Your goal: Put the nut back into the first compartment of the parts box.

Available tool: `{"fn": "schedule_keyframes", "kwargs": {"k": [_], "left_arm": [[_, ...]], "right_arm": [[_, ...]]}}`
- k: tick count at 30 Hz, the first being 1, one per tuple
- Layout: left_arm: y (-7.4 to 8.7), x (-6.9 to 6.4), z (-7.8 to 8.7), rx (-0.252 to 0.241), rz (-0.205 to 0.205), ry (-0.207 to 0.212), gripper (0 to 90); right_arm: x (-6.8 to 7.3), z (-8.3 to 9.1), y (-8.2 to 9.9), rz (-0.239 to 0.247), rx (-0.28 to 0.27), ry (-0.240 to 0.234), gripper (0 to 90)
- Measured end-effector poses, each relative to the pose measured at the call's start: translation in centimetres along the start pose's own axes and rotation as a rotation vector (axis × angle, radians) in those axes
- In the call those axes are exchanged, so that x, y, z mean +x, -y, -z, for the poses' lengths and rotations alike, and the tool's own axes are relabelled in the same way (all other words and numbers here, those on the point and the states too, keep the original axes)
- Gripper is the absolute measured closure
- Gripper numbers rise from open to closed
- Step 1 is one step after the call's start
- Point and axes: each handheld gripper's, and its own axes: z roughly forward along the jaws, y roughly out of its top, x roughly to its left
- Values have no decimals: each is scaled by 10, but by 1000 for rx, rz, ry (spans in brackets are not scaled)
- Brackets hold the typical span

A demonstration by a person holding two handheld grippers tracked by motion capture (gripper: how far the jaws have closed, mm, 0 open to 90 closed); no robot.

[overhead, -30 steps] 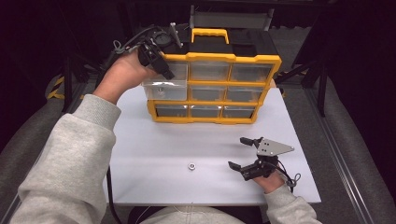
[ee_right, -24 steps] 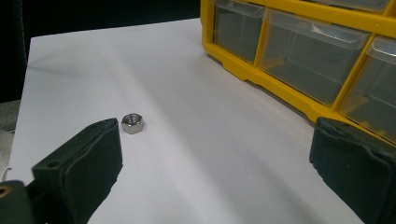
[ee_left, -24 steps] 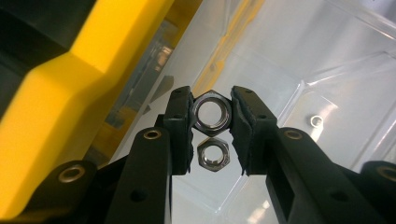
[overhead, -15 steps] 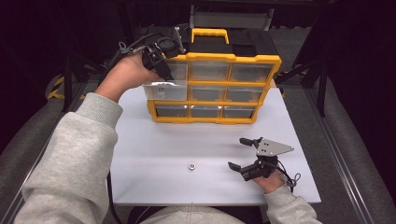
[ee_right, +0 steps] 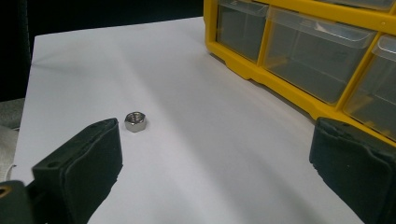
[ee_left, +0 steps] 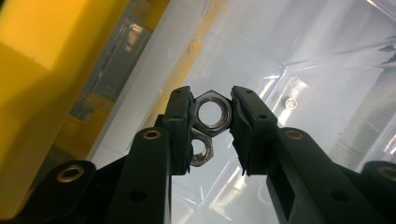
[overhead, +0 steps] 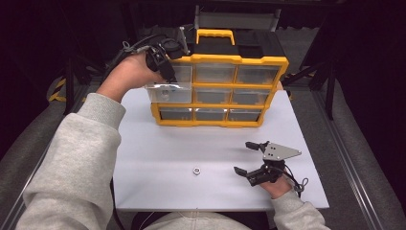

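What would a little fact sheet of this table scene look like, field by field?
Place: white table
Storage: yellow drawer organizer; middle-left clear drawer pulled out
Left claw: shut on a hex nut, over the open drawer
Under it: second nut
Right claw: open, resting on the table, holding nothing
Loose nut: on the table, left of the right claw

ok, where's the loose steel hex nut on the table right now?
The small steel hex nut lies on the white table near its front edge in the high view, just left of the open right gripper and in front of the yellow drawer organizer.
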Motion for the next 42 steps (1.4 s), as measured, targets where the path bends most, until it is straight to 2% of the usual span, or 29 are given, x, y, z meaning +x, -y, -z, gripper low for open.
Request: {"fn": "schedule_keyframes", "kwargs": {"k": [2, 3, 6, 9, 10, 11, 13, 14, 15, 17, 20, 24, 27, 31, 33, 34, 36, 37, 38, 40, 42], "left_arm": [[0, 0, 1, -1, 4, -11, 629], [1, 1, 1, -8, 15, -15, 615], [4, 0, 5, -32, 12, -22, 587], [10, -6, 15, -71, 7, -72, 556], [12, -7, 19, -97, 10, -67, 502], [12, -7, 19, -97, 10, -67, 474], [17, -10, 30, -134, 19, -91, 427], [19, -11, 35, -150, 23, -109, 351], [23, -15, 42, -175, 38, -136, 351], [29, -20, 51, -208, 24, -147, 316], [40, -37, 64, -281, 1, -164, 283], [51, -62, 68, -366, -70, -125, 228], [55, -82, 63, -378, -121, -143, 164], [59, -106, 43, -368, -186, -140, 126], [59, -112, 29, -347, -211, -112, 121], [59, -112, 29, -347, -211, -112, 117], [58, -114, 15, -323, -232, -89, 106], [57, -116, 0, -301, -244, -69, 101], [57, -116, 0, -301, -244, -69, 97], [57, -119, -12, -290, -255, -78, 91], [57, -125, -25, -284, -273, -62, 90]], "right_arm": [[0, 0, 0, 0, 0, 0, 28], [0, 0, 0, 0, 0, -2, 28], [0, 0, 0, -2, 0, -5, 28], [0, -1, 0, -4, 8, -4, 29], [0, -1, 1, -2, 7, -5, 28], [0, -1, 1, -2, 7, -5, 28], [0, -2, 1, -4, 10, -7, 28], [0, -2, 1, -4, 10, -7, 28], [0, -2, 1, -4, 10, -7, 28], [0, -2, 1, -4, 12, -7, 28], [0, -2, 1, -6, 11, -7, 29], [0, -2, 1, -4, 6, -5, 29], [0, -2, 1, -6, 6, -3, 28], [0, -1, 0, -6, 5, 0, 28], [0, -1, 0, -8, 2, 3, 29], [0, -1, 0, -8, 1, 4, 28], [0, -1, 0, -10, 1, 2, 29], [0, -1, 0, -10, 1, 2, 28], [0, -1, 0, -10, 1, 2, 28], [0, -1, 0, -6, -1, 1, 28], [0, -1, 0, -6, 1, 2, 28]]}}
